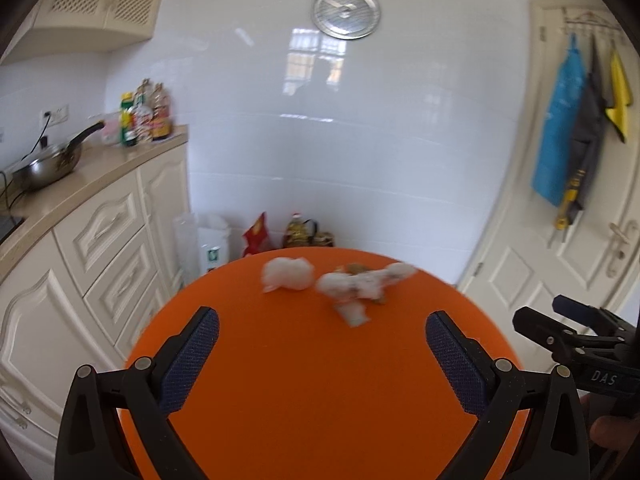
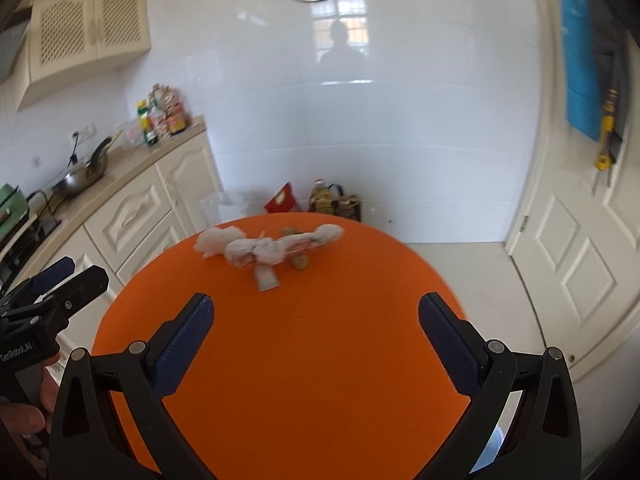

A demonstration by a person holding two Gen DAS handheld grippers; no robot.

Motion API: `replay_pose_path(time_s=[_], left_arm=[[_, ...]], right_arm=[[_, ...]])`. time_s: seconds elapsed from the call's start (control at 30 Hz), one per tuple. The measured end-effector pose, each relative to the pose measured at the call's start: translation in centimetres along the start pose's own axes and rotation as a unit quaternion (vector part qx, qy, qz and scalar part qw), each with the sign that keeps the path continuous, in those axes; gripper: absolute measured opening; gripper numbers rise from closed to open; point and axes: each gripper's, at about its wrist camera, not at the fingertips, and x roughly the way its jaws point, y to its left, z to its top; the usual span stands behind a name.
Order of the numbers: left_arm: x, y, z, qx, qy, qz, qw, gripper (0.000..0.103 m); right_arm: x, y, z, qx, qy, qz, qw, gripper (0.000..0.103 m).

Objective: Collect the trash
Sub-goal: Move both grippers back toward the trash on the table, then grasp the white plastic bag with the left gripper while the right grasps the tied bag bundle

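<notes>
Nearest to the cameras, both tongs are seen spread wide with nothing between the blue pads: the left gripper [image 1: 322,334] and the right gripper [image 2: 316,320] are held above the near part of the round orange table [image 2: 320,380], side by side and apart from each other. No trash is touched by either of them.

Farther on, near the far edge of the table, the trash is found. A crumpled white tissue [image 1: 288,274] lies on the left, and just beside it a longer heap of tissue wads [image 2: 276,250] is mixed with some small brown pieces [image 2: 299,262], perhaps nutshells; the pictures are blurred there, so this cannot be told for sure. A small flat scrap [image 2: 266,279] lies on the near side of the heap.

Several risks can be judged from here. The tissues are light, so they could be pushed over the far edge if a finger is brought in too low or too fast. From a loose heap, only 1 wad may be lifted while the brown pieces are scattered. The flat scrap may be hard to pinch against the table. On the floor behind the table, a white bin [image 2: 224,206] seems to stand, and pieces could be dropped on the way to it.
</notes>
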Motion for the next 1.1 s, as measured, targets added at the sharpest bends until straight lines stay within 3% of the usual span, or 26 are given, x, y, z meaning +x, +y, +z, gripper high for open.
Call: replay_pose_path(time_s=[0.2, 0.57, 0.8, 0.97, 1.1], left_arm=[[5.4, -0.3, 1.5, 0.0, 0.029, 0.028, 0.9992, 0.102], [23.3, -4.9, 8.2, 0.025, 0.109, 0.054, 0.9922, 0.102], [34.8, -7.2, 11.5, 0.045, 0.138, 0.052, 0.988, 0.102], [39.9, -8.3, 12.9, 0.062, 0.144, 0.045, 0.9865, 0.102], [41.8, -8.7, 13.3, 0.065, 0.141, 0.036, 0.9872, 0.102]], right_arm=[[6.8, 2.6, 0.9, -0.039, 0.036, 0.012, 0.999, 0.103], [19.7, 3.0, 1.9, -0.151, 0.104, -0.012, 0.983, 0.103], [23.3, 2.6, 2.4, -0.214, 0.113, -0.006, 0.97, 0.103], [24.2, 3.2, 2.4, -0.273, 0.1, 0.006, 0.957, 0.103], [24.9, 3.3, 3.0, -0.303, 0.082, 0.019, 0.949, 0.103]])
